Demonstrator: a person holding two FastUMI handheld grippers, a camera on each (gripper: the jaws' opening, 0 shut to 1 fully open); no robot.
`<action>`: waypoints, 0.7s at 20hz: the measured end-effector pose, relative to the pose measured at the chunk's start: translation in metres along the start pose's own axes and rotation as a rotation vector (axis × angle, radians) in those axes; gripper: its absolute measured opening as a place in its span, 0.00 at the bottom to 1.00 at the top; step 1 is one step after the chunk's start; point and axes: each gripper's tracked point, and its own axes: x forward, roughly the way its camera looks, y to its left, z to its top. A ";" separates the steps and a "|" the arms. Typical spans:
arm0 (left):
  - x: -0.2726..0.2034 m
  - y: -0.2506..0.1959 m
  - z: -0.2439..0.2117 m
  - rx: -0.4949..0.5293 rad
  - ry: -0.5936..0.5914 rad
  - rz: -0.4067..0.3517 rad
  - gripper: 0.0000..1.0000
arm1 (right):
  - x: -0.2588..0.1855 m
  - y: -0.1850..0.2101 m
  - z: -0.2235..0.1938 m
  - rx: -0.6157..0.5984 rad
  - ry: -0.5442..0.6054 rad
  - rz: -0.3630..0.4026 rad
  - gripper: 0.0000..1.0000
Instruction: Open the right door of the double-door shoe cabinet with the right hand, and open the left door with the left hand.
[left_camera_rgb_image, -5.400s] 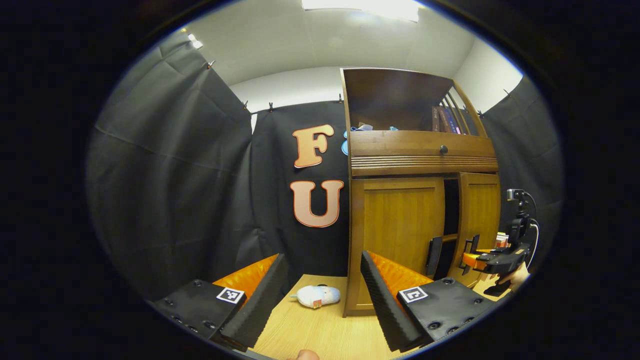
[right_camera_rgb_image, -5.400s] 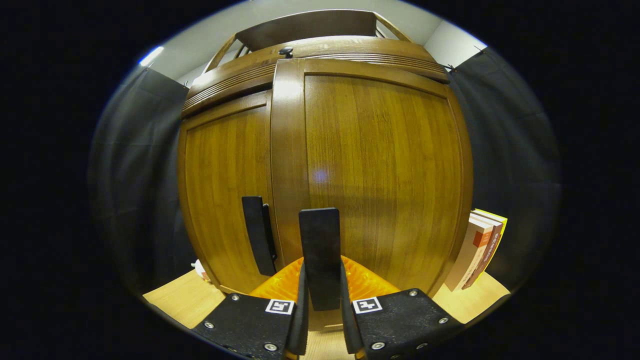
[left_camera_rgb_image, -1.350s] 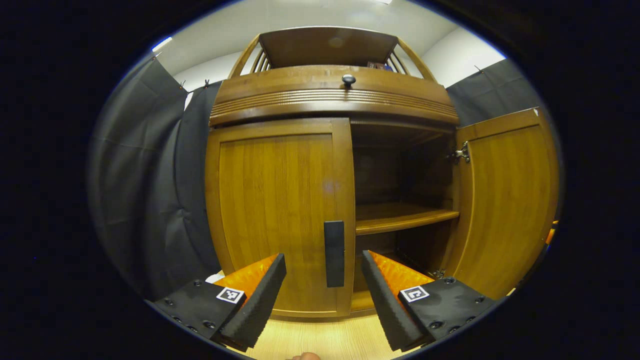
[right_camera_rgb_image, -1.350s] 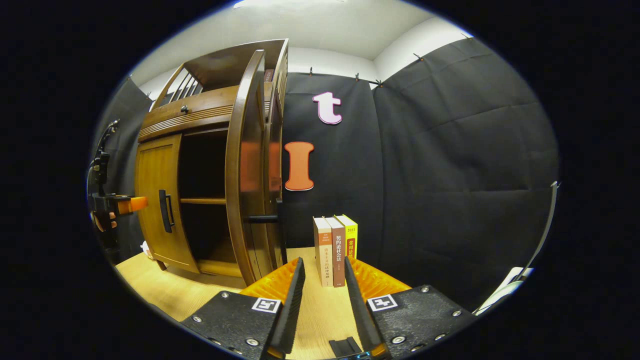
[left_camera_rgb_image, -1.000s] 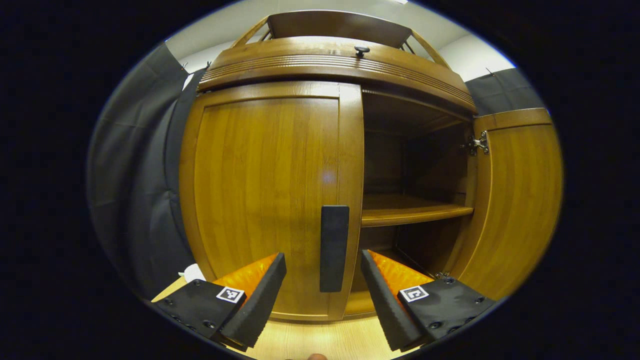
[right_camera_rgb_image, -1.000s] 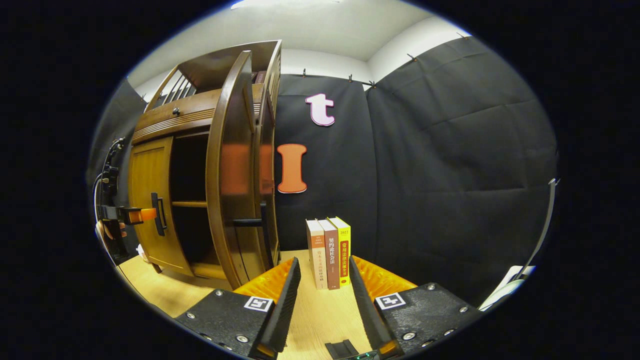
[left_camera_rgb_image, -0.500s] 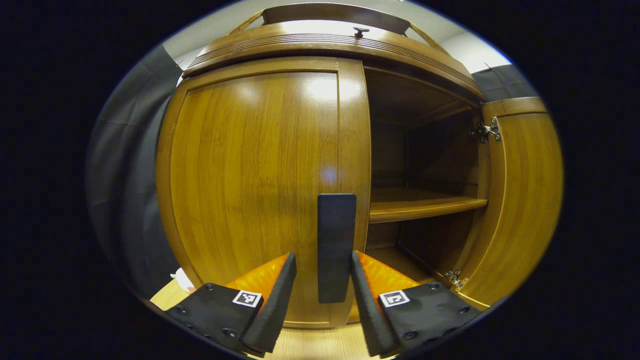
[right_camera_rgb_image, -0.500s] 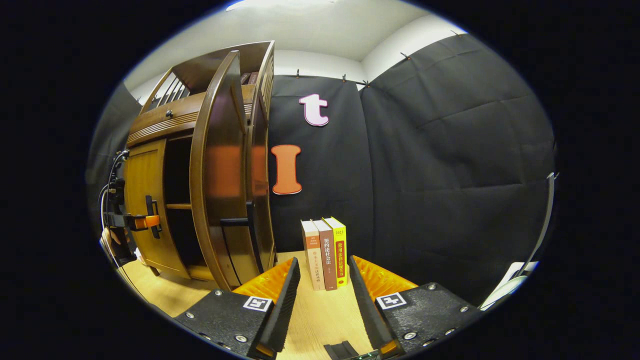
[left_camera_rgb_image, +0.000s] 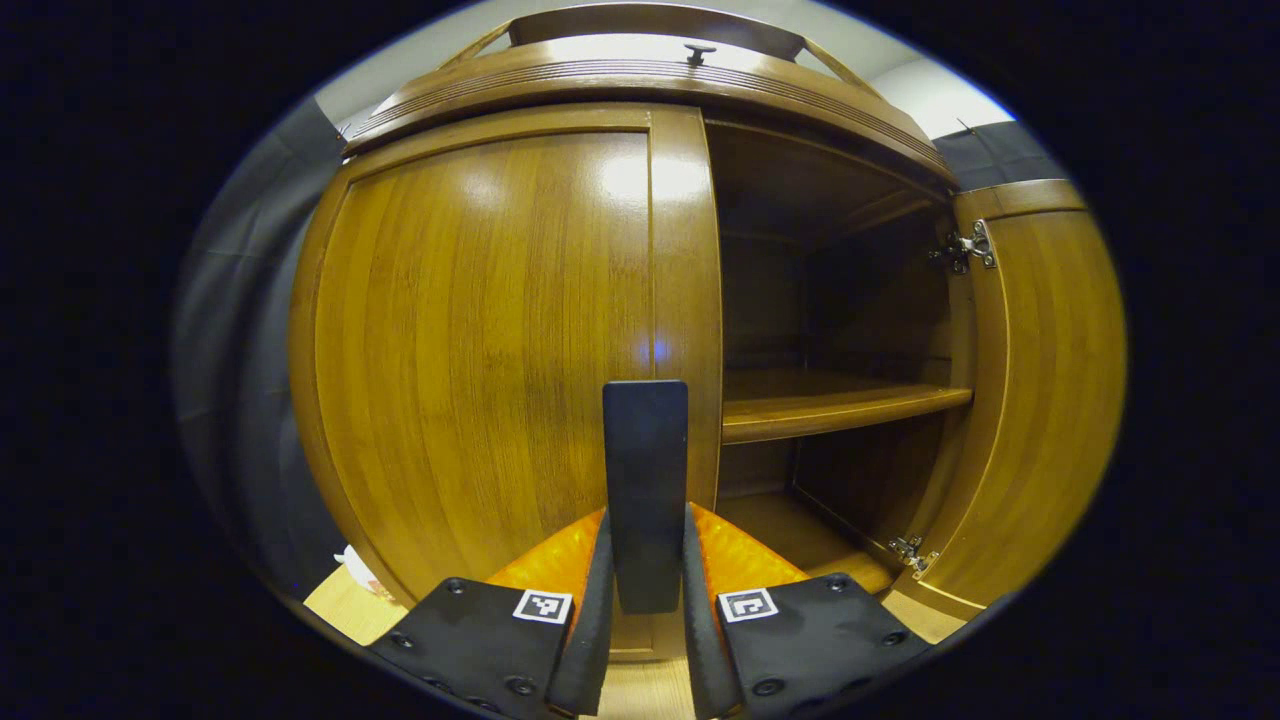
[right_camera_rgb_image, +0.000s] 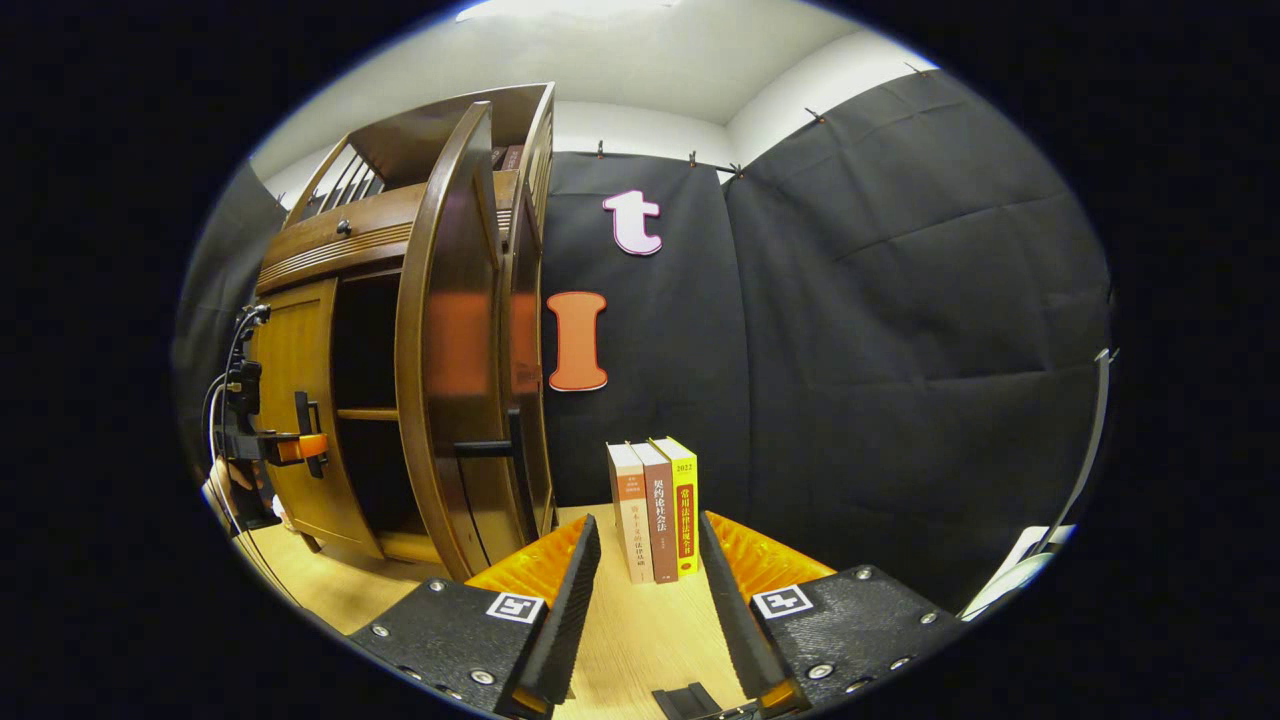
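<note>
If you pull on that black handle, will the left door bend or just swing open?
It will probably swing stiffly: the left door looks like a solid wooden panel. The right door already stands open on metal hinges, so this one likely turns the same way. The left gripper is closed on the flat, rigid-looking handle, which seems unlikely to slip.

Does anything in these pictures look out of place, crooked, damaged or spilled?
Nothing stands out. The right door is swung open on intact hinges, the left door is closed and straight, and the left gripper is shut on the handle. The books stand upright beside the cabinet.
</note>
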 end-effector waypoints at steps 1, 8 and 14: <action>-0.002 0.000 0.000 -0.007 0.004 -0.005 0.38 | -0.001 0.001 0.000 -0.004 0.000 0.001 0.62; -0.029 -0.003 -0.002 -0.023 0.026 -0.061 0.35 | -0.009 0.014 0.011 -0.003 -0.008 0.011 0.62; -0.080 0.008 -0.002 -0.013 0.022 -0.088 0.31 | -0.029 0.033 0.029 -0.016 -0.030 0.029 0.62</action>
